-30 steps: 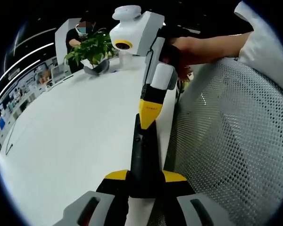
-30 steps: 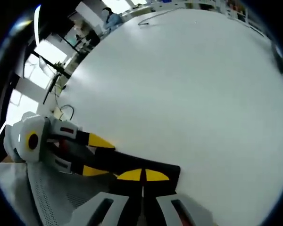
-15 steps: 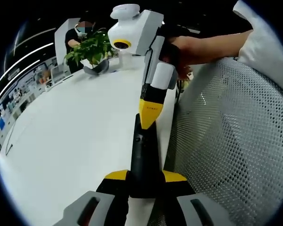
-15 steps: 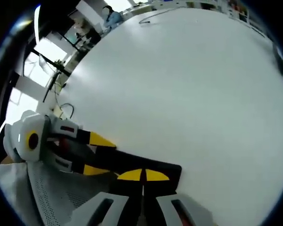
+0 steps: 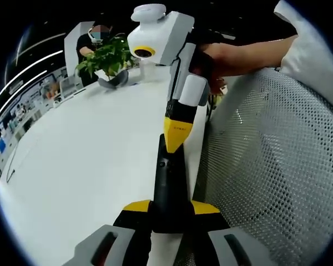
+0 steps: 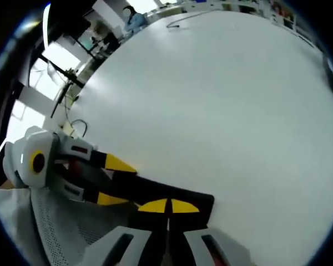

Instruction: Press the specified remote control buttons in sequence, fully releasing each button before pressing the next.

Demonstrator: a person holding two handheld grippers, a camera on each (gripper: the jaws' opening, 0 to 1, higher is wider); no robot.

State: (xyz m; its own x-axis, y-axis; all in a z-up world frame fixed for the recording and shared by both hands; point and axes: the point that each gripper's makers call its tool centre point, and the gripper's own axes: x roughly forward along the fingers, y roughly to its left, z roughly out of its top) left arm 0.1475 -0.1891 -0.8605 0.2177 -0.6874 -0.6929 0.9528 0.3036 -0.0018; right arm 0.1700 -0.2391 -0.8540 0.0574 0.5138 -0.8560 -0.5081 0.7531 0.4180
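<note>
On the white table (image 5: 83,166) the left gripper (image 5: 169,208) clamps the near end of the black remote control (image 5: 167,183), jaws narrow around it. The right gripper (image 6: 168,206), jaws together, tips touch the remote's far end. Writing on its yellow tip is too small to read. A mesh chair back (image 5: 277,166) stands rightward.

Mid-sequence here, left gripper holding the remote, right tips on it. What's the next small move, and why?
Probably lift the right gripper straight off the remote before any other button. Its yellow tips are closed and resting on the remote's top face, while the left gripper clamps the near end at the white table edge. Whether the button is pressed down I can't tell.
</note>
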